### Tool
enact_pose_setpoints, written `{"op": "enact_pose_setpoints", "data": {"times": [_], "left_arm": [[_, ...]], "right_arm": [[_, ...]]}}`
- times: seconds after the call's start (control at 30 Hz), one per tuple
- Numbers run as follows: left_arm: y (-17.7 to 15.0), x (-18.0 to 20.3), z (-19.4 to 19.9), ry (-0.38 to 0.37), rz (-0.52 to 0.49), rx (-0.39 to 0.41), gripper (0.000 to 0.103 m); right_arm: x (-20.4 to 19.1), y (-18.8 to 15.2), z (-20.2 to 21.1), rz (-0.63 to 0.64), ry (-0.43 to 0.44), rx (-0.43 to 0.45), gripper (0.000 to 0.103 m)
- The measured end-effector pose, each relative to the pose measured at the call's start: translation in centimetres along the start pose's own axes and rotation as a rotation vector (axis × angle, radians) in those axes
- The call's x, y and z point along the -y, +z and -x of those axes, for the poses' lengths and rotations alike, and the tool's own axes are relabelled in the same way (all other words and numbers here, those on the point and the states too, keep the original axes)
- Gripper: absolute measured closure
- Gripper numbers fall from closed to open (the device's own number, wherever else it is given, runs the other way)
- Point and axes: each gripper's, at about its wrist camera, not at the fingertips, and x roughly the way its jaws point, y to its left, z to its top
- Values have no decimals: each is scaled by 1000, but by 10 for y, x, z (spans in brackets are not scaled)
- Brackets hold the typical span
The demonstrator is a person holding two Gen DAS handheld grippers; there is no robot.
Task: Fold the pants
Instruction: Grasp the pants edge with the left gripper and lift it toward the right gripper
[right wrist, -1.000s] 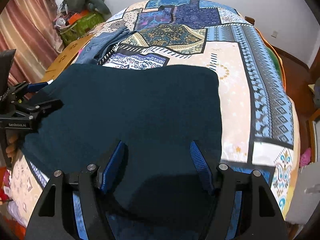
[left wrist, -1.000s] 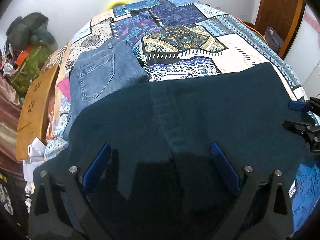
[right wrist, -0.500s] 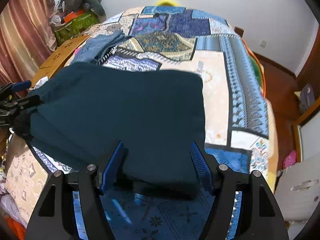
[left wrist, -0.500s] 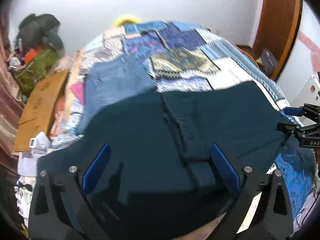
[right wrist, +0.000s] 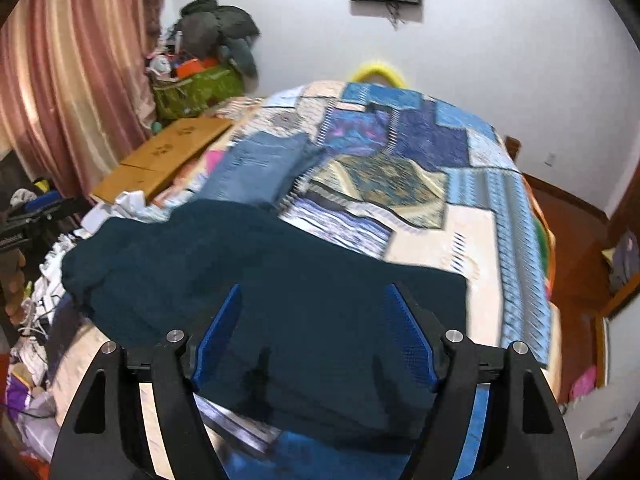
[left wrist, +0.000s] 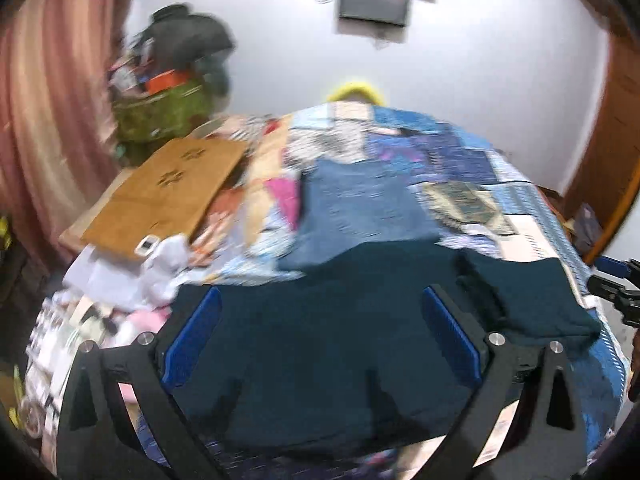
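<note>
Dark teal pants (left wrist: 340, 320) lie folded on the near part of the patchwork bedspread (left wrist: 460, 168); they also show in the right wrist view (right wrist: 280, 280). My left gripper (left wrist: 320, 336) is open and empty above their near edge. My right gripper (right wrist: 314, 332) is open and empty above the other end. The right gripper's tip (left wrist: 612, 284) shows at the right edge of the left wrist view. The left gripper (right wrist: 36, 216) shows at the left edge of the right wrist view.
Folded blue jeans (left wrist: 360, 204) lie on the bed beyond the teal pants, seen also in the right wrist view (right wrist: 260, 164). A cardboard box (left wrist: 168, 192) and cluttered bags (left wrist: 168, 108) stand left of the bed. A wooden door (left wrist: 608, 120) is at the right.
Both grippers have pulled back and tilted up from the pants, so the wall and room now show. The pants stay on the bed. Both stay open.
</note>
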Motion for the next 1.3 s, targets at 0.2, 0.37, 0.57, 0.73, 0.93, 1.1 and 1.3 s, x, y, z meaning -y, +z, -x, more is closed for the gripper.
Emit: {"op": "enact_pose_setpoints", "data": {"times": [0.2,0.37,0.57,0.73,0.93,1.1,1.3], "left_arm": [[-31,-67,-21,35,174,-172,2],[-64,-110,-32,-1,326,-278,2],[-97,-128,-44,-112,494,-385,2],[-118,-133,-58,-251,631,-448,2],[-118,-139,-74,-335,706,-443,1],[-109,-146,-98,-361,750,-447,5],[-97,-144,-104,-241,696,-431,63]], "right_arm": [[-33,-3,-33,7,60,-54,25],[-49,-16,-56,15,77,-136,25],[-46,-27,-63,-65,119,-166,25],[-48,-30,-63,-62,130,-168,25],[-47,-31,-63,-66,145,-161,24],[-47,-32,-64,-71,146,-155,24],[-48,-33,-61,-75,150,-153,24]]}}
